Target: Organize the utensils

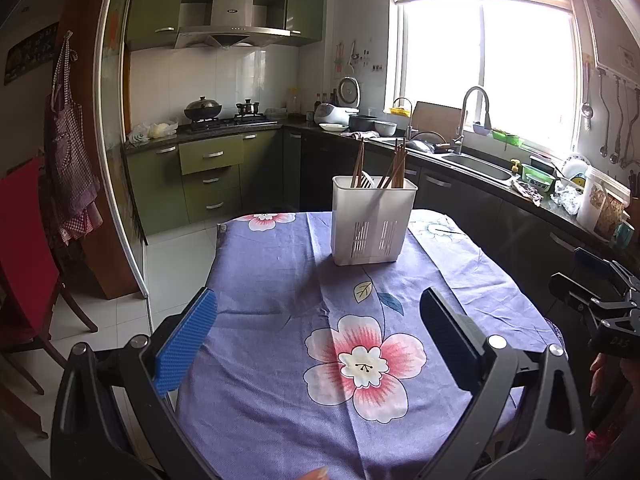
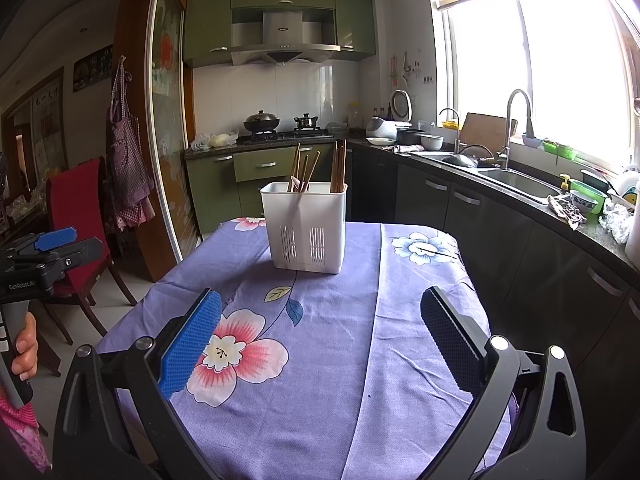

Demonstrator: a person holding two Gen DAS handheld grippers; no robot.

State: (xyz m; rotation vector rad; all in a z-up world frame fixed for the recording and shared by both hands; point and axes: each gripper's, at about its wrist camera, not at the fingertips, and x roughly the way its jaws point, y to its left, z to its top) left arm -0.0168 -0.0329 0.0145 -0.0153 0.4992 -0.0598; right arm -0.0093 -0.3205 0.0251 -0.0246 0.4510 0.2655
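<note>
A white slotted utensil holder (image 1: 374, 220) stands upright on the far part of the table, on a purple flowered cloth (image 1: 288, 280). Several wooden chopsticks (image 1: 396, 168) and a white spoon (image 1: 366, 181) stick out of it. It also shows in the right wrist view (image 2: 306, 228), with chopsticks (image 2: 338, 168) in both compartments. My left gripper (image 1: 318, 320) is open and empty, well short of the holder above the cloth. My right gripper (image 2: 320, 320) is open and empty too, at a similar distance. Each gripper shows at the edge of the other's view.
A red chair (image 2: 76, 208) stands left of the table. A dark counter with a sink (image 2: 516, 184) and faucet runs along the right. A stove with a wok (image 2: 262, 122) and green cabinets lie behind. The cloth (image 2: 304, 360) covers the table.
</note>
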